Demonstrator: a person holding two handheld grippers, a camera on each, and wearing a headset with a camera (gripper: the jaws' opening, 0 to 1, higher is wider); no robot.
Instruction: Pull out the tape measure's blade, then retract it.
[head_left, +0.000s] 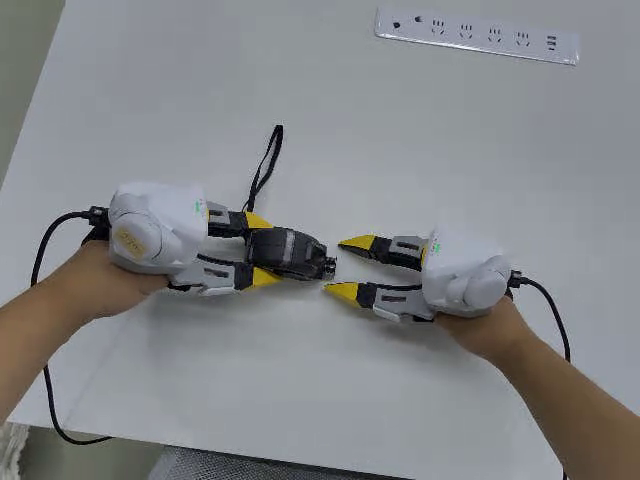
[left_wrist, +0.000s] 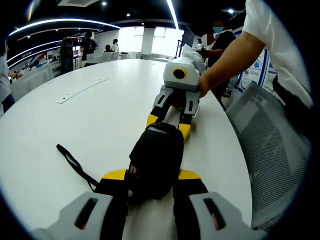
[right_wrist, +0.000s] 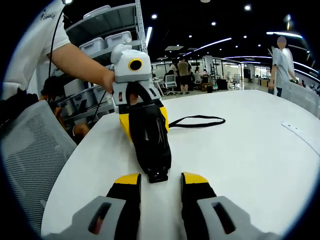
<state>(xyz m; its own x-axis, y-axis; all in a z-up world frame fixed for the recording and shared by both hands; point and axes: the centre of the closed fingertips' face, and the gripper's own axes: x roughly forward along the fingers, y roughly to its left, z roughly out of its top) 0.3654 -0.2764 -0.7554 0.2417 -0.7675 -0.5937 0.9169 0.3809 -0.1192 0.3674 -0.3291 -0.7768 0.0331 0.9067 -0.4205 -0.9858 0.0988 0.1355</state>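
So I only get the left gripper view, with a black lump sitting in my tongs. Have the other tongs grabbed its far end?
Observer: No. The right gripper view shows the right tongs open, one yellow tip on either side of the tape measure, with a gap on both sides.
Visitor: Is any tape pulled out?
Observer: None. In the right gripper view just the small end hook sticks out at the nose, and no blade runs from it.
Visitor: And does anything hang off my own tongs?
Observer: Yes. In the head view a black cable leaves the back of the left tongs.
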